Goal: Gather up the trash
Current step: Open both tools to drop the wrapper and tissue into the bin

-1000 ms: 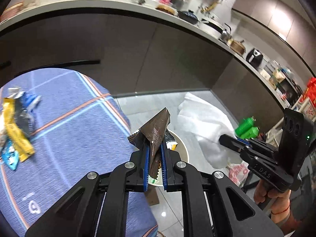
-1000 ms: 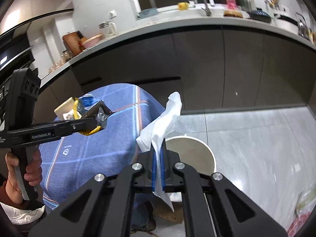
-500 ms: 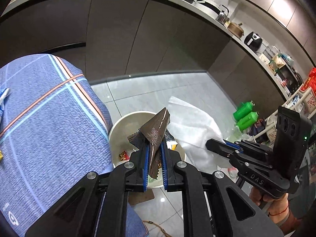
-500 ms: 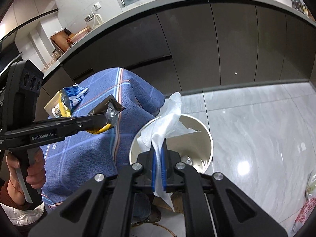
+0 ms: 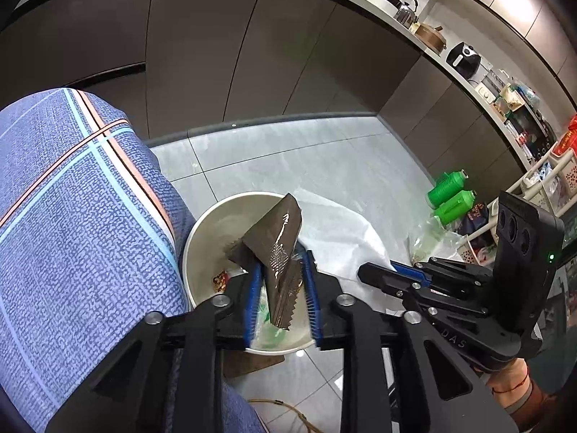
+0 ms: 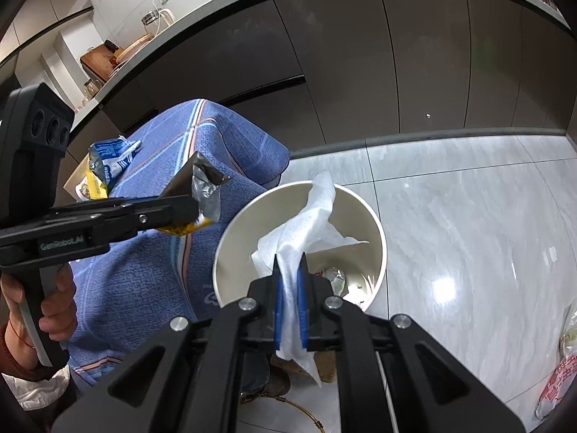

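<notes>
Both hands over the bin (image 6: pixel 375 231), dropping trash. Left hand-held gripper (image 5: pixel 280 297) has just been opening: jaws now narrowly apart, brown wrapper (image 5: pixel 279 241) loose between them, pads no longer pinching it, wrapper right above the bin mouth. Right hand-held gripper (image 6: pixel 289 303) is nearly closed, tissue (image 6: pixel 310 223) pinched between the blue pads, draped into the bin. To do this well: open left wider so the wrapper slides free, shake if it clings; keep both tips inside the rim line; then release the tissue fully. More wrappers (image 6: pixel 108 166) lie on the blue-clothed table (image 6: pixel 151 281), so this isn't the last trip.
</notes>
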{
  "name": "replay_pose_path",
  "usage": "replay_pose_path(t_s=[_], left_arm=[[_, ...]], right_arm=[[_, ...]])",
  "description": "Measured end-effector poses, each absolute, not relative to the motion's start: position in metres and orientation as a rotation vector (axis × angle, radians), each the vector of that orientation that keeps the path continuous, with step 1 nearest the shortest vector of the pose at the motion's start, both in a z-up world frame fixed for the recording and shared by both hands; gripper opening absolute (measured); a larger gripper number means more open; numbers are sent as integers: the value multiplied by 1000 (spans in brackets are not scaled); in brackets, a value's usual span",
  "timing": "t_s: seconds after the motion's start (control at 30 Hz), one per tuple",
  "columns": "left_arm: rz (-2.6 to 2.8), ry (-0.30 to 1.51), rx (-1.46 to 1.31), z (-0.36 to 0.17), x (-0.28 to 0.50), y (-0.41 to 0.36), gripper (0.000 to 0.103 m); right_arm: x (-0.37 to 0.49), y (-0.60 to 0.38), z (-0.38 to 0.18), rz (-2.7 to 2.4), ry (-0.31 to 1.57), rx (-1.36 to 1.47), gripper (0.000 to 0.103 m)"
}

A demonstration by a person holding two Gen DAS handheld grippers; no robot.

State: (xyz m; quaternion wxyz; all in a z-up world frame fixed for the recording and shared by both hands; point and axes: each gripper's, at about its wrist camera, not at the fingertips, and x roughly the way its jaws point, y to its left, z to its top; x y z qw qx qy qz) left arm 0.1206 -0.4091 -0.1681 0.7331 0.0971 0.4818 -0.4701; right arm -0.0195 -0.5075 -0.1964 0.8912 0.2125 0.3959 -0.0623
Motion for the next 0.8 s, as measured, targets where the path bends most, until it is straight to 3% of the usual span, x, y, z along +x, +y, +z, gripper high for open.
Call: replay_pose_path(t_s=[0.13,0.17,0.23,0.3,0.47,0.67,0.8], left_arm=[[-1027,1054,229,-169,121,-416,28],[-1021,1048,232,-169,122,-417,35],[-1011,1035,226,-166,120,-416,44],[-999,1017,208,-162,121,-414,56],[-984,1013,163,-158,126,-408,59],[-957,968,141,-149,124,-398,79],[-924,938,114,-140,126,-391,92]], right_arm=[[-11,-510,-205,-126,831,437,13],[-9,-510,-207,-128,833,438,17],[-8,-511,-207,-140,821,432,45],[-10,-512,-205,-148,810,415,48],[-17,-516,-202,-171,802,391,53],[-22,-517,-198,-181,788,383,67],[-23,-513,-193,-171,770,364,82]])
